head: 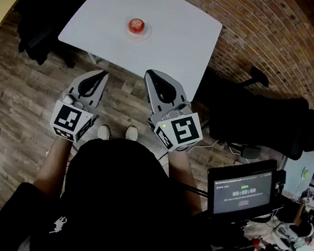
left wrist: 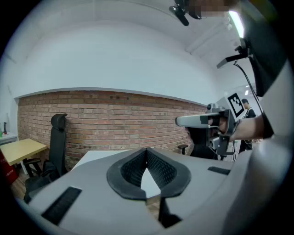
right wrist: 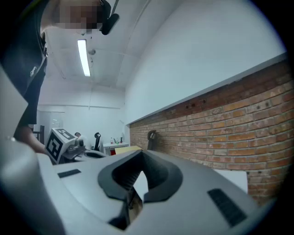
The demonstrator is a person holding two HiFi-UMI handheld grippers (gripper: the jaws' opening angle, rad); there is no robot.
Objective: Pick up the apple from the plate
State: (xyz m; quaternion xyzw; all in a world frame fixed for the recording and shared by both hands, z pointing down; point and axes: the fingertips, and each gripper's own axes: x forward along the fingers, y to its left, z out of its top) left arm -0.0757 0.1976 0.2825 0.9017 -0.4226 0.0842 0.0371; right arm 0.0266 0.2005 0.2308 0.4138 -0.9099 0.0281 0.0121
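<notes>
Short of the white table (head: 178,31), the left gripper (head: 100,74) and right gripper (head: 154,77) hover, jaws together and empty, well apart from the apple (head: 136,25) on its plate (head: 147,32); the approach looks not yet begun, and one gripper must open as it reaches.

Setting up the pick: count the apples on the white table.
1: the apple sits on the plate near the middle of the white table. None looks hidden.
</notes>
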